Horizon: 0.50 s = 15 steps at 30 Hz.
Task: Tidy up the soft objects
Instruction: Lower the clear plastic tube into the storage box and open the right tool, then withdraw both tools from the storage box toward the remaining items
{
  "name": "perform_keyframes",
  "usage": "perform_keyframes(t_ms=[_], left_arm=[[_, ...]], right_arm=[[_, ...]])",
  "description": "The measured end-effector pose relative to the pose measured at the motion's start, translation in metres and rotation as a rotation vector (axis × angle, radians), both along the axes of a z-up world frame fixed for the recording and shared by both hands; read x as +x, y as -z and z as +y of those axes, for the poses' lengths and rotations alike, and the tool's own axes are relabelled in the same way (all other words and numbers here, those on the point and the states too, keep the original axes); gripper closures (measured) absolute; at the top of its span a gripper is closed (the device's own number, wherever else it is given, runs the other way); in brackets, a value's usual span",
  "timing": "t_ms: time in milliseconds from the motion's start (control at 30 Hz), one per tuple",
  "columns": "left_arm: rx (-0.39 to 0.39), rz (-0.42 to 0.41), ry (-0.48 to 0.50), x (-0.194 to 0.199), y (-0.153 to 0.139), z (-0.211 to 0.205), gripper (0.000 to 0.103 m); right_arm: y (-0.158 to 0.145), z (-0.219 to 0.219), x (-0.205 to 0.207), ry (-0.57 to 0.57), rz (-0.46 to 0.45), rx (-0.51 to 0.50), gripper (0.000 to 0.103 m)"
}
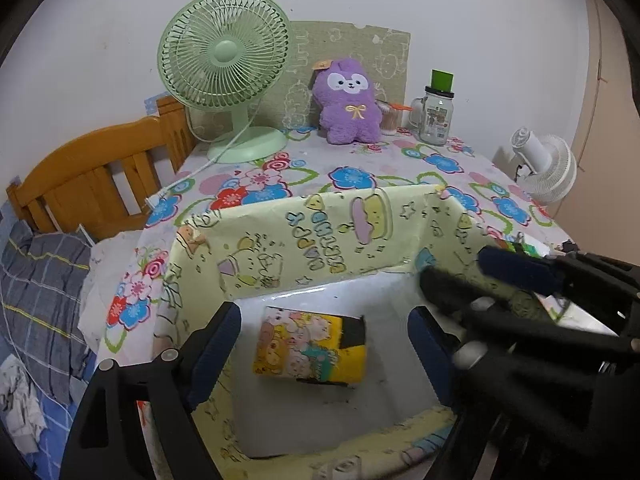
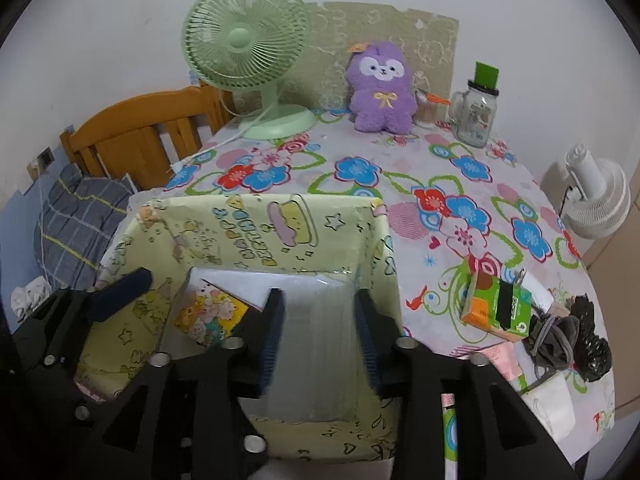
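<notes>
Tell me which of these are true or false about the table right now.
1. The yellow cartoon-print sponge lies inside the box. True.
2. The purple plush toy is in the box. False: it sits at the back of the table, against the wall.
3. The left gripper is clamped on the sponge. False: its jaws stand open either side of it, not touching.
4. A green fan stands left of the plush. True.
5. The right gripper holds a carton. False: the orange and green carton lies on the tablecloth to its right.
</notes>
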State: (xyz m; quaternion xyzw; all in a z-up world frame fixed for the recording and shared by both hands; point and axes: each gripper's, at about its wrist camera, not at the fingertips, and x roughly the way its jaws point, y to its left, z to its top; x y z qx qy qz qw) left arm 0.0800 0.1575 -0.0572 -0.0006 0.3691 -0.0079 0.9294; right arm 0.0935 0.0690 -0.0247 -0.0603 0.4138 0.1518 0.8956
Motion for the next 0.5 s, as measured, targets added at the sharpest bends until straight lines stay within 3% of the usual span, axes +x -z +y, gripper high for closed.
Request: perform_keyframes(t_ms=[33, 167, 500], left_arm=[[-0.007, 0.003, 0.002, -0.001, 0.0, -0.001, 0.016], [-0.061, -0.006, 0.019, -0.008, -0.007, -0.002, 0.016], [-0.043, -0.033, -0.035, -0.025, -0.024, -0.011, 0.012]], right_arm=[[-0.003, 0.001, -0.003, -0.004, -0.018, -0.003, 0.039], [-0.013, -0.001, -0.014, -0.004, -0.067, 0.002, 0.026], [-0.032, -0.017, -0.031, -0.001, -0.125, 0.022, 0.016]])
